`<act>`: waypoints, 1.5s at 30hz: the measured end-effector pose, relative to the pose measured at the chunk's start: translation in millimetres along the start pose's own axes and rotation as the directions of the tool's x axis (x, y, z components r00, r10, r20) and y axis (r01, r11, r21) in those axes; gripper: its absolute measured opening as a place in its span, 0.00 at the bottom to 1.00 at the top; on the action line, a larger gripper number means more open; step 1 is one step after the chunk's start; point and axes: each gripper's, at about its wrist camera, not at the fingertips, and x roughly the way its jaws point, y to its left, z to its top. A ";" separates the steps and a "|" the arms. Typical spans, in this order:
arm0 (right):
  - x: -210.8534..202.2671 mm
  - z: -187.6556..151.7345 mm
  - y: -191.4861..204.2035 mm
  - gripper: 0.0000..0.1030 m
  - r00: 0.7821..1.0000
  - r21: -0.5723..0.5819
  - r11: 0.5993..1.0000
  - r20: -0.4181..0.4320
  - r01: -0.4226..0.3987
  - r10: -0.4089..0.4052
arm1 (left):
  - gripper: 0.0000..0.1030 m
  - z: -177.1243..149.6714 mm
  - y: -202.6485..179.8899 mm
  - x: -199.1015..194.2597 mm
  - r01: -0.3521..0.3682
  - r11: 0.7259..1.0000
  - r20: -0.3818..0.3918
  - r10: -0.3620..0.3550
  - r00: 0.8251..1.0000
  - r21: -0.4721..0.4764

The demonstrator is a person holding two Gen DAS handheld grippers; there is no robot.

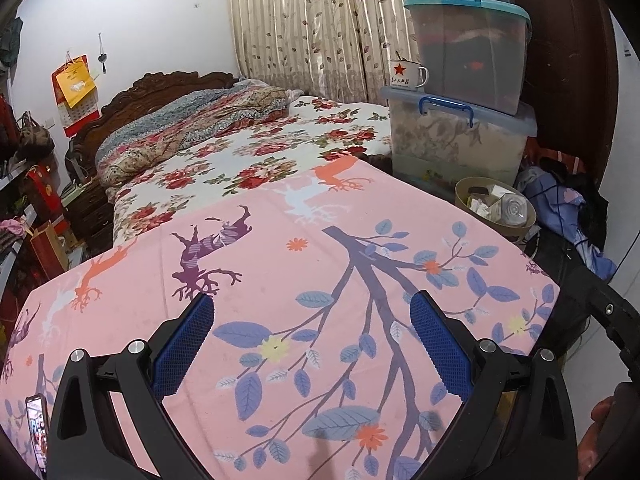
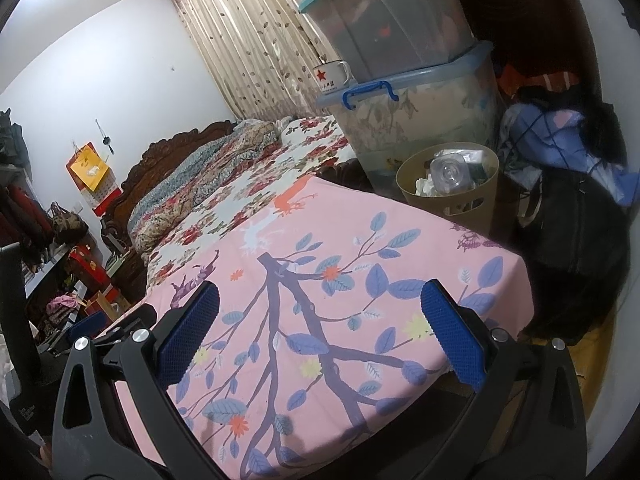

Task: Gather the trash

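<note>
A tan wastebasket (image 1: 516, 232) stands at the far right corner of a table covered with a pink leaf-print cloth (image 1: 304, 280). It holds a clear plastic bottle (image 1: 514, 210), crumpled white paper and dark scraps. It also shows in the right wrist view (image 2: 448, 196) with the bottle (image 2: 450, 172) in it. My left gripper (image 1: 312, 320) is open and empty above the cloth. My right gripper (image 2: 320, 308) is open and empty above the same cloth (image 2: 320, 288). I see no loose trash on the cloth.
Stacked clear storage bins (image 1: 460, 136) with a white enamel mug (image 1: 408, 74) stand behind the basket. A bed with floral covers (image 1: 240, 152) lies beyond the table. Clothes and a black bag (image 2: 576, 216) are piled at the right. A phone (image 1: 37, 436) lies at the cloth's left edge.
</note>
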 end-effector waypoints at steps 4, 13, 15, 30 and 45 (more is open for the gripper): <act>-0.2 0.3 0.3 0.97 1.000 -0.004 1.000 0.010 -0.001 0.001 | 0.92 -0.4 0.7 0.0 0.013 1.000 -0.003 -0.013 1.000 -0.012; -0.8 -1.1 2.8 0.97 1.000 -0.016 1.000 0.017 -0.001 0.002 | 0.92 -0.8 4.6 -0.7 0.025 0.999 -0.027 -0.026 0.999 -0.036; -0.8 -1.1 3.3 0.97 1.000 -0.017 1.000 0.019 -0.001 0.002 | 0.92 -0.2 4.4 -1.6 0.019 0.999 -0.022 -0.019 1.000 -0.032; -5.2 5.1 7.0 0.97 0.999 -0.027 1.000 0.032 -0.004 0.005 | 0.92 1.9 3.1 -13.4 -0.037 0.999 0.010 0.037 0.999 -0.019; -6.8 2.4 8.2 0.97 0.999 -0.032 0.999 0.036 -0.005 0.006 | 0.92 -0.9 2.2 -14.0 -0.028 0.999 0.008 0.028 1.000 -0.017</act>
